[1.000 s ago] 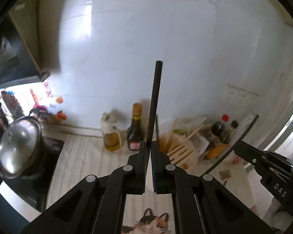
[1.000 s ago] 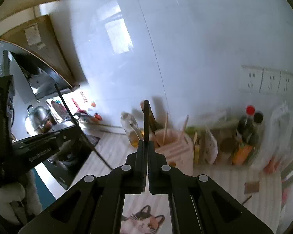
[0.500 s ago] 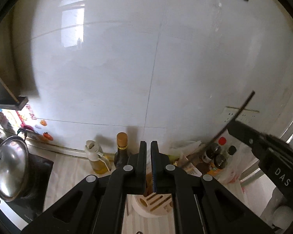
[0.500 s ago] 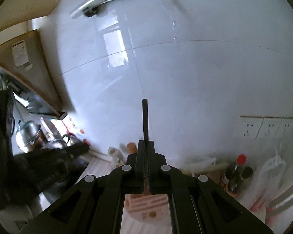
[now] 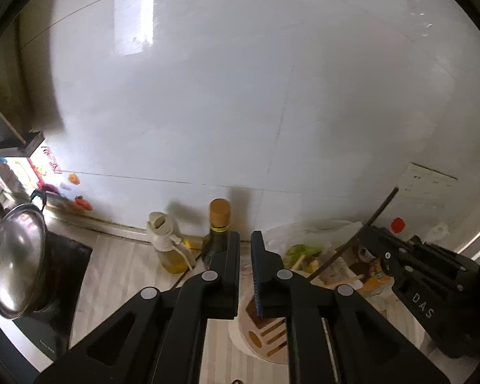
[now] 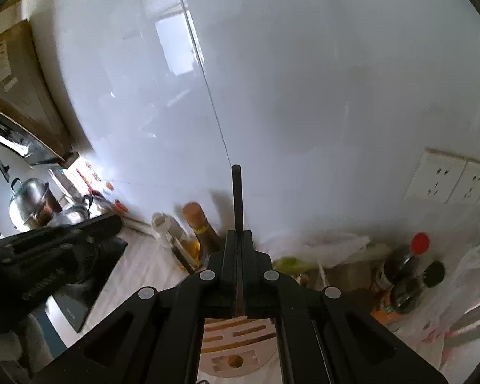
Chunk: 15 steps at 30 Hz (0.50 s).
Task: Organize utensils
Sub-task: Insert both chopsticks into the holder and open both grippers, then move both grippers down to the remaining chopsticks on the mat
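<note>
My left gripper (image 5: 245, 240) is open by a narrow gap and empty, held above a round wooden utensil holder (image 5: 268, 336) with slots in its top. My right gripper (image 6: 238, 238) is shut on a black chopstick (image 6: 237, 198) that sticks straight up past the fingertips; it hangs above the same holder (image 6: 236, 348). In the left wrist view the right gripper (image 5: 364, 233) sits at the right with the chopstick (image 5: 380, 211) slanting up from it. The chopstick's lower end is hidden by the fingers.
A dark sauce bottle (image 5: 219, 227) and an oil bottle (image 5: 168, 246) stand by the white tiled wall. A steel pot (image 5: 14, 262) sits on a black cooktop at left. Bags and sauce bottles (image 6: 406, 272) crowd the right. Wall sockets (image 6: 451, 182) are at right.
The left gripper no longer holds its black chopstick and has opened slightly over the holder. Both grippers tilted up, then came back down a little; the right one still holds its chopstick.
</note>
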Tool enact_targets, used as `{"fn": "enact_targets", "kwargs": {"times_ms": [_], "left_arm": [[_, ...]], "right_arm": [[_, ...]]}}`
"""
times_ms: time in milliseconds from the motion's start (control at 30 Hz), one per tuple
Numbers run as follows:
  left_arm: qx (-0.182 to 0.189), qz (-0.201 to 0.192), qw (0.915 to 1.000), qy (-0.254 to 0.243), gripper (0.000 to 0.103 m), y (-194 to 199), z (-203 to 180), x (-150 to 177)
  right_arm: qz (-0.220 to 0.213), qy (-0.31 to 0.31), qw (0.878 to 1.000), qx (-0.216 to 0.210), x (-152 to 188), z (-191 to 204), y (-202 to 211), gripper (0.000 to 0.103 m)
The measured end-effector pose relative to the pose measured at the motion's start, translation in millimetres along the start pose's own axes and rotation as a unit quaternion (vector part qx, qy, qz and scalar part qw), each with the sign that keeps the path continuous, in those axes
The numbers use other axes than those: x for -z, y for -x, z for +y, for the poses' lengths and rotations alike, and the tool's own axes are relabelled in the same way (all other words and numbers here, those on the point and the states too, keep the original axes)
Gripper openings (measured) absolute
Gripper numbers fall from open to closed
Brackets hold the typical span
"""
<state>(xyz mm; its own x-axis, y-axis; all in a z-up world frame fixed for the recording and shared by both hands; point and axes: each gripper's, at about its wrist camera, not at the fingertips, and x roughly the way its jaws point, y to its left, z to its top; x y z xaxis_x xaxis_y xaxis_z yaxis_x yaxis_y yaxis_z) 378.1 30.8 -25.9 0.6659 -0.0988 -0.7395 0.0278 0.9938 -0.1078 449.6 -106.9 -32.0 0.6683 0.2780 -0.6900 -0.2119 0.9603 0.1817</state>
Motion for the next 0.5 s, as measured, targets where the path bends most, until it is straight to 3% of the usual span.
{"fn": "enact_targets", "kwargs": {"times_ms": [33,100,133,167,200,233,300,333,400,500], "left_arm": [[-0.012,0.001,0.9999,0.003,0.015,-1.3,2.4,1.3],[-0.021,0.000,0.9997,0.008,0.049,-2.0,8.4,4.7],[-0.027,-0.005,0.9995,0.013,0.078,-0.7,11.9,6.6],[-0.034,-0.014,0.9992,0.016,0.092,1.6,15.1,8.9],[-0.038,-0.020,0.9990,0.016,0.093,2.8,17.4,10.6],[-0.044,-0.023,0.9986,0.016,0.093,4.7,19.5,12.9],[-0.052,-0.026,0.9982,0.018,0.095,5.9,24.3,18.3],[-0.055,-0.029,0.9979,0.018,0.103,7.6,25.9,22.8],[-0.064,-0.032,0.9972,0.020,0.103,10.7,27.1,30.6],[-0.067,-0.032,0.9971,0.019,0.103,14.2,25.4,44.1]], "right_arm": [[0.010,-0.007,1.000,-0.004,1.6,-3.1,-5.3,0.002],[0.018,-0.013,1.000,-0.001,5.4,-7.1,-9.7,0.003],[0.020,-0.015,1.000,-0.002,7.1,-8.5,-10.0,0.008],[0.019,-0.018,1.000,-0.003,8.5,-9.9,-8.8,0.022],[0.020,-0.021,1.000,-0.002,10.7,-11.8,-6.9,0.031],[0.018,-0.025,1.000,0.001,13.5,-14.6,-3.6,0.047],[0.013,-0.039,0.999,0.005,20.4,-22.1,6.6,0.051],[0.011,-0.045,0.999,0.010,25.0,-25.9,11.0,0.051],[0.005,-0.056,0.998,0.017,36.0,-32.7,21.9,0.054],[-0.005,-0.076,0.997,0.018,54.8,-44.8,39.2,0.069]]}}
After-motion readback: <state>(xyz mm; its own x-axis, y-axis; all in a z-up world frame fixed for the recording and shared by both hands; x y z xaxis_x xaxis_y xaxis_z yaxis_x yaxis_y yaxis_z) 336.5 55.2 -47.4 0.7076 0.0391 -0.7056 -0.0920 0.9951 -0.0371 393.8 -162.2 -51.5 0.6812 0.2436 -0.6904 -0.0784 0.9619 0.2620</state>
